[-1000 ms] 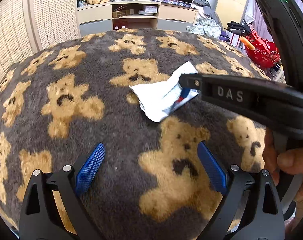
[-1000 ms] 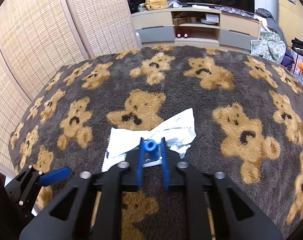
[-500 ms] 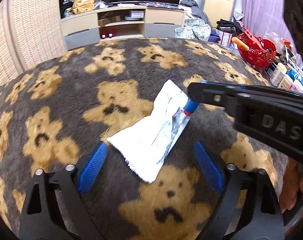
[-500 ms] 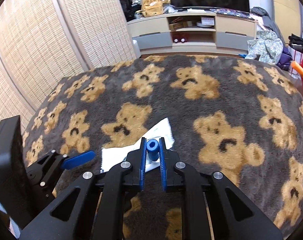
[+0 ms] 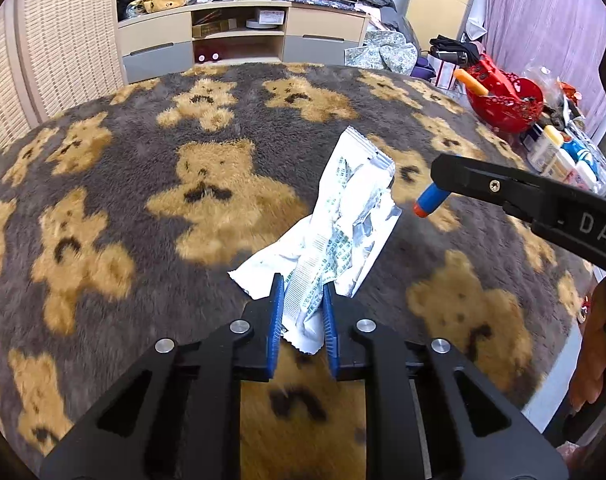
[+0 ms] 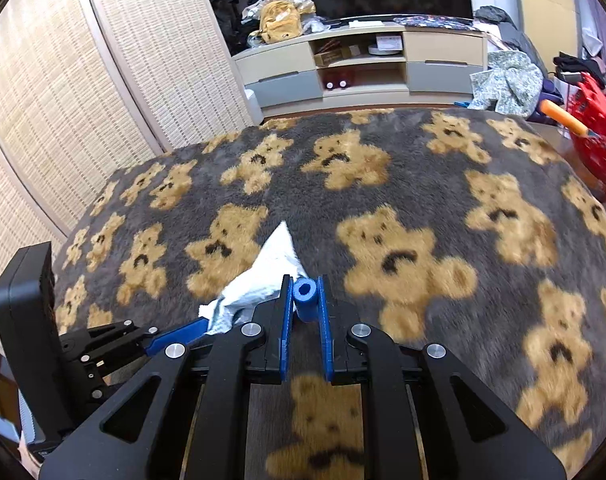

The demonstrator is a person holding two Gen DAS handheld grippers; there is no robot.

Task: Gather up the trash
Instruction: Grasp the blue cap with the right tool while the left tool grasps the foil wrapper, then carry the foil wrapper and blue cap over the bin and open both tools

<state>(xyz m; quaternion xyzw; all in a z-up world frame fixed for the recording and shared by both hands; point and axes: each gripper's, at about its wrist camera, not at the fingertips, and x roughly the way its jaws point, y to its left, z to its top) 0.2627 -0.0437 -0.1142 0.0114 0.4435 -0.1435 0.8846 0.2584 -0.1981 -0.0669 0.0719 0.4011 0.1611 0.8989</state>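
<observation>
A crumpled white and silver snack wrapper [image 5: 351, 216] with green print lies on the grey teddy-bear blanket [image 5: 103, 200]. My left gripper [image 5: 301, 284] has its jaws closing, and its blue pads press on the wrapper's near end. In the right wrist view the wrapper [image 6: 263, 280] shows just left of my right gripper [image 6: 304, 280], with the left gripper [image 6: 199, 326] at its lower end. My right gripper is shut on a small blue foam tube [image 6: 305, 300]. The left wrist view shows that tube [image 5: 429, 200], orange-tipped, held to the right of the wrapper and clear of it.
A red basket [image 5: 503, 100] and several bottles [image 5: 555, 156] stand off the blanket's right edge. A low TV cabinet [image 5: 243, 36] runs along the back, and woven screens [image 6: 103, 80] stand on the left. A person's hand [image 5: 599, 344] holds the right gripper's handle.
My left gripper moved up to the wrapper and closed its jaws on the near end, bunching it. The right gripper drew away to the right with the blue tube.
</observation>
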